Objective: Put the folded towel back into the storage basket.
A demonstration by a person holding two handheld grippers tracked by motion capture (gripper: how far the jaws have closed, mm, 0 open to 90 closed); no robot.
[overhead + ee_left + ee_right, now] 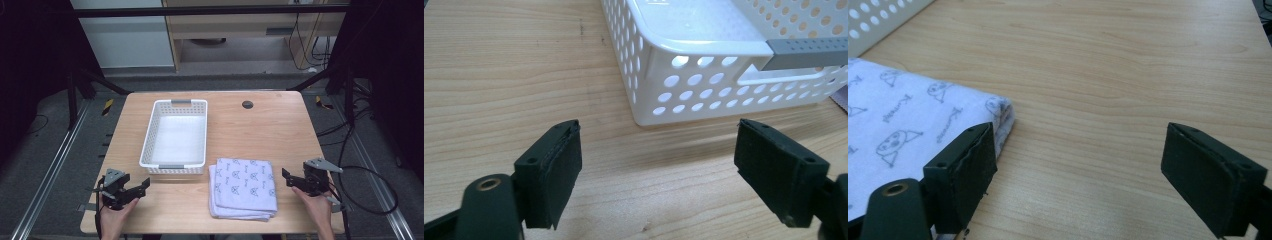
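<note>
Both grippers wide, empty. Right gripper [291,178] beside cloth [243,187]: pinch all folded layers at edge; basket [150,135] near.

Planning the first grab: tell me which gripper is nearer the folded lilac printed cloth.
Right. The right gripper sits just off the folded lilac printed cloth; the left gripper is farther away.

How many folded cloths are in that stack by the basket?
2, as far as the edges show: the top cloth and a lower cloth peeking out beneath, right of the basket's near end. Thinner layers may be hidden.
</note>
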